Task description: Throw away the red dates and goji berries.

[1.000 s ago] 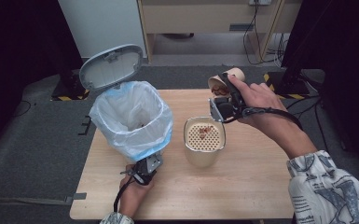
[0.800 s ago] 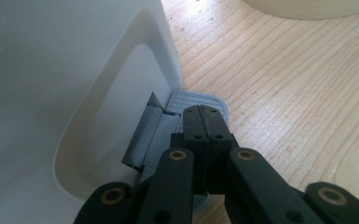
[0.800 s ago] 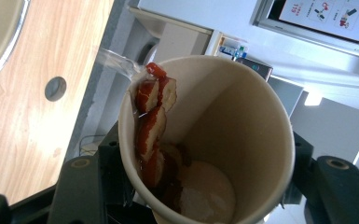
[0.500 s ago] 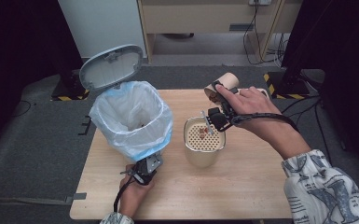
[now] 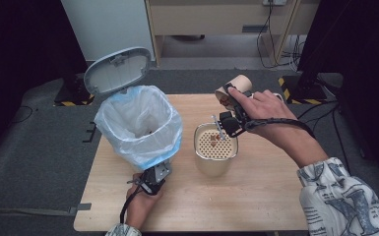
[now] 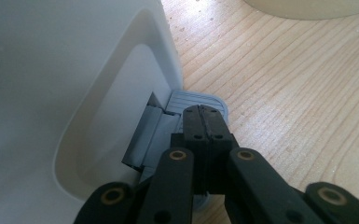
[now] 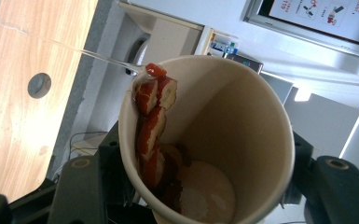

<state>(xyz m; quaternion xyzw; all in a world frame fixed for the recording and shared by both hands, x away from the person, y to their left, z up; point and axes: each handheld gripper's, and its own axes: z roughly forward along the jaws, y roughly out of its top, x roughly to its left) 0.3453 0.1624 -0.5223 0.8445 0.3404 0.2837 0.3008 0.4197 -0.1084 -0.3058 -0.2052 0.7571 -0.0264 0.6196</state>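
Observation:
A white pedal bin lined with a clear bag stands at the table's left, its grey lid up. My left gripper is shut, its tips resting on the grey pedal at the foot of the bin wall. My right gripper is shut on a tan paper cup, tipped on its side above a beige container with a perforated insert. In the right gripper view the cup faces me, with red fruit pieces stuck to its inner wall.
The wooden table has free room at the front right. A few small pieces lie on the perforated insert. Cables and black stands sit on the floor behind the table, beside a wooden cabinet.
My right gripper and the cup have shifted slightly down and left, closer over the beige container. The left gripper stays on the pedal and the lid stays up.

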